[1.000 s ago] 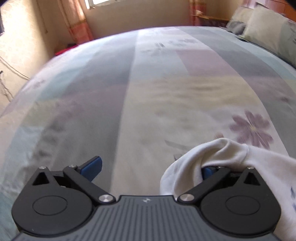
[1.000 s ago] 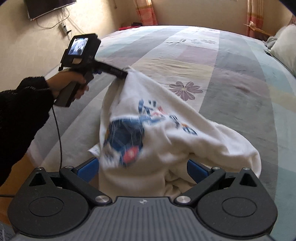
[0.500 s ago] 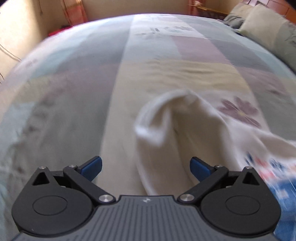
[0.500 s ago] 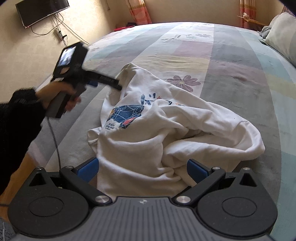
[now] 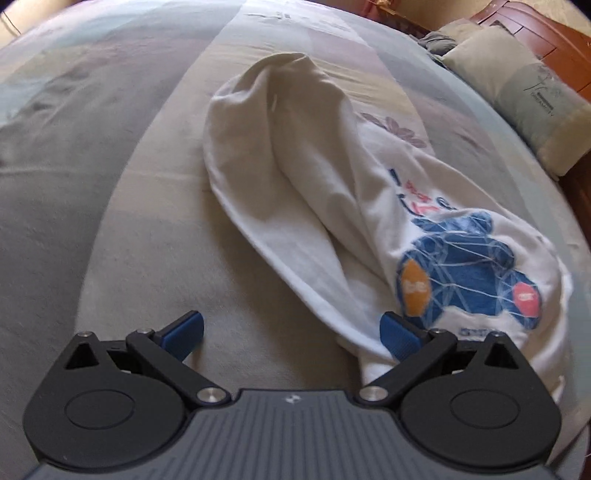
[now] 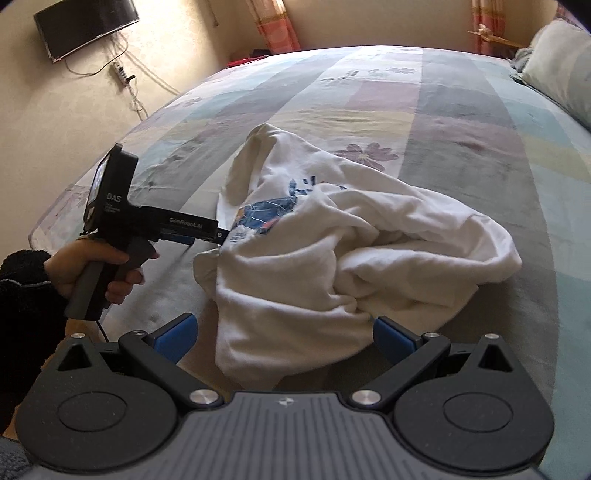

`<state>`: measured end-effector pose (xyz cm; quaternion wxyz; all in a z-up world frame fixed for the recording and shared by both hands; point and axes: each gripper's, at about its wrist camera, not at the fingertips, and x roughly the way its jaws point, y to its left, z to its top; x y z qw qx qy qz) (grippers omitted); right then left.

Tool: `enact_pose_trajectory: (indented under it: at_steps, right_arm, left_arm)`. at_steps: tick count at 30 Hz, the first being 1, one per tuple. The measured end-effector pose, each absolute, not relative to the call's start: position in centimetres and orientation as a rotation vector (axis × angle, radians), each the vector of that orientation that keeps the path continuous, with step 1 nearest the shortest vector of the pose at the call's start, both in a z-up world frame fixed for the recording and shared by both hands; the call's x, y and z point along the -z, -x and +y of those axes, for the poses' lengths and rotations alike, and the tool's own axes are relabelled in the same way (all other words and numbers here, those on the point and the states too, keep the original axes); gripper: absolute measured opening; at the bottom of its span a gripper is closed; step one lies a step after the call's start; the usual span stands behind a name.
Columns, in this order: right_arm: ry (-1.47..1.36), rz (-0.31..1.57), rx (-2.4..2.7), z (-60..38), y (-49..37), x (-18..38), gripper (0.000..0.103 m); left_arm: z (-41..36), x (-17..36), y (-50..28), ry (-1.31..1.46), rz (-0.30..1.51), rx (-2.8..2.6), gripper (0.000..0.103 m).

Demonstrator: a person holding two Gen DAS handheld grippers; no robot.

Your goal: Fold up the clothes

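A white T-shirt [image 5: 314, 177] with a blue printed figure lies crumpled on the patchwork bedspread [image 5: 92, 192]. My left gripper [image 5: 291, 332] is open just above the sheet. Its right fingertip [image 5: 400, 334] touches the shirt's near hem, and nothing is between the fingers. In the right wrist view the same T-shirt [image 6: 332, 258] is bunched in a heap on the bedspread [image 6: 461, 147]. My right gripper [image 6: 282, 336] hangs open over the shirt's near edge. From the left, a hand [image 6: 99, 266] holds the left gripper [image 6: 221, 234] at the shirt's left edge.
Pillows [image 5: 517, 88] lie at the bed's right end against a wooden headboard [image 5: 539, 33]; one pillow [image 6: 554, 62] also shows in the right wrist view. A wall screen [image 6: 85, 26] hangs with cables beyond the bed's left edge. Curtains hang behind the bed.
A second ago the shirt hung lifted on the left gripper's right finger. It has since slipped off and dropped onto the bed; the left gripper came down and back towards the near hem.
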<state>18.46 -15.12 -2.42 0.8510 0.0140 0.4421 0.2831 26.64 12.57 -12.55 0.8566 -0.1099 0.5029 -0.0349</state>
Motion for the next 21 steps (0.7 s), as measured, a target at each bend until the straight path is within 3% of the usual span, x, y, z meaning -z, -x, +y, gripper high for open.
enact_pose_trajectory:
  at_steps: [6,13,21]
  right_arm:
    - [-0.048,0.943,-0.578,-15.6,-18.0,2.9,0.103]
    - [-0.068,0.957,-0.567,-15.9,-18.1,3.6,0.103]
    - [-0.041,0.947,-0.567,-15.3,-17.3,3.1,0.103]
  left_arm:
    - [10.7,11.5,-26.4,0.188,1.051,0.085,0.101]
    - [7.6,11.7,-23.6,-0.053,1.028,0.089,0.101]
    - [9.4,13.2,-24.5,0.055,0.985,-0.049,0.103]
